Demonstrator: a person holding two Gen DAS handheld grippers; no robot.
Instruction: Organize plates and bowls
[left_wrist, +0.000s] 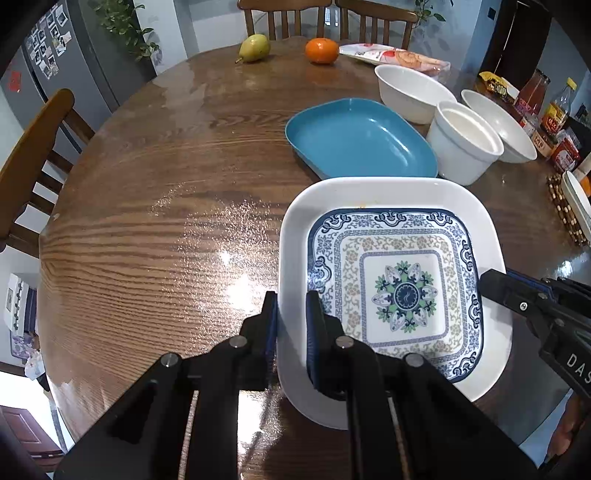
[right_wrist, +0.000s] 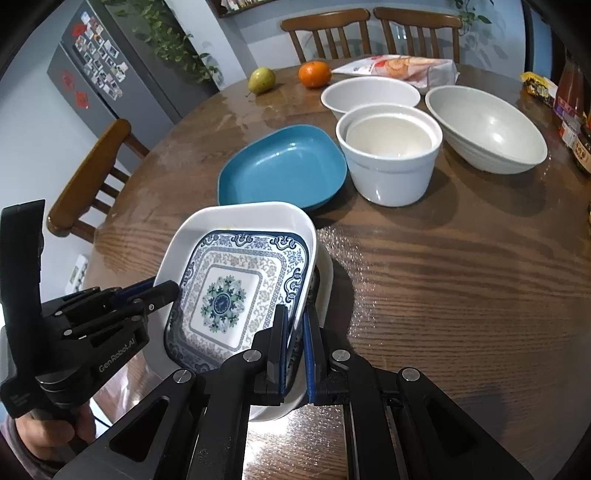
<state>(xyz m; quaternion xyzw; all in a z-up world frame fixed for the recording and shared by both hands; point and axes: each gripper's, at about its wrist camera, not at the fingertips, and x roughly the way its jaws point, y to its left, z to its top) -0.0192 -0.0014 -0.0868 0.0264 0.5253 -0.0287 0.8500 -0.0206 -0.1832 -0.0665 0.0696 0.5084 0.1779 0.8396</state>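
A white square dish (left_wrist: 373, 192) holds a blue-patterned plate (left_wrist: 400, 291) inside it. My left gripper (left_wrist: 291, 306) is shut on the dish's left rim. My right gripper (right_wrist: 295, 321) is shut on the right rim of the white dish (right_wrist: 240, 214), with the patterned plate (right_wrist: 236, 291) between the two grippers. The stack is tilted, its right side lifted off the table. My right gripper also shows in the left wrist view (left_wrist: 491, 284), and my left gripper in the right wrist view (right_wrist: 166, 291). A blue plate (left_wrist: 354, 140) lies just beyond the stack.
Behind the blue plate (right_wrist: 280, 170) stand a white pot (right_wrist: 391, 155) and two white bowls (right_wrist: 369, 96) (right_wrist: 487, 129). A pear (right_wrist: 261, 80), an orange (right_wrist: 314, 74) and a snack bag (right_wrist: 402, 68) lie at the far edge. Bottles (left_wrist: 554, 114) stand at the right. Chairs surround the round wooden table (left_wrist: 155, 221).
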